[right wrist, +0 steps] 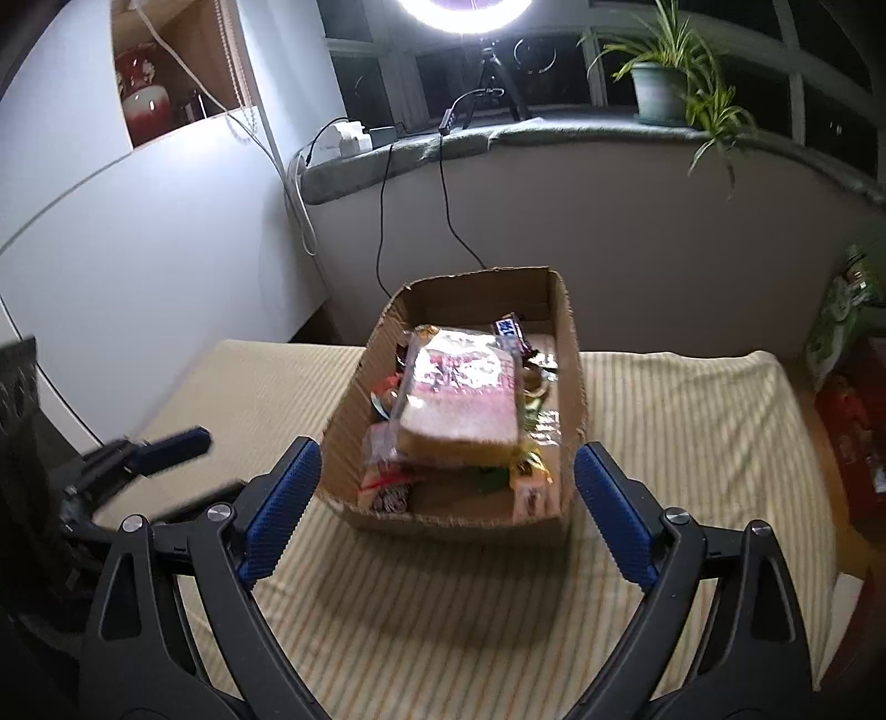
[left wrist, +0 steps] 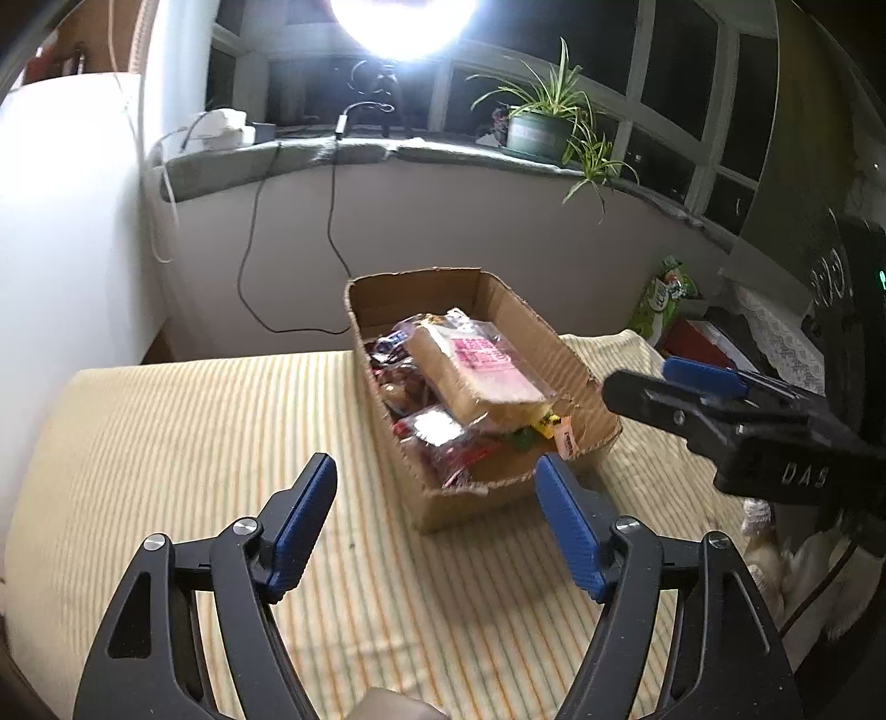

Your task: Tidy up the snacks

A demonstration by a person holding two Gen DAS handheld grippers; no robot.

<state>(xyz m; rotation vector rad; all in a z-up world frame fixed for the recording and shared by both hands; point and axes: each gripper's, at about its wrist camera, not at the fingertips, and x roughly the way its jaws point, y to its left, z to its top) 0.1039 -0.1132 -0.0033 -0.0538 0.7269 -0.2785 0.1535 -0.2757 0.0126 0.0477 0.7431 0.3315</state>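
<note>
An open cardboard box [left wrist: 470,501] [right wrist: 454,523] full of wrapped snacks stands on a table with a yellow striped cloth [left wrist: 183,437] [right wrist: 686,421]. On top of the pile lies a clear-wrapped slab of bread with a pink label [left wrist: 476,371] [right wrist: 465,399]. A blue-wrapped bar [right wrist: 512,332] leans at the far end of the box. My left gripper [left wrist: 434,462] hovers open just before the box's near end, nothing between its blue pads. My right gripper [right wrist: 448,446] is open too, its jaws wider than the box's near end and off it. Each shows in the other's view, right gripper [left wrist: 642,376] and left gripper [right wrist: 205,465].
A grey wall with a window ledge [left wrist: 310,155] rises behind the table, with a bright ring light [left wrist: 404,22], cables [left wrist: 332,221] and a potted plant [left wrist: 540,130]. A green snack bag [left wrist: 664,299] and red boxes [right wrist: 853,432] sit off the table's right side.
</note>
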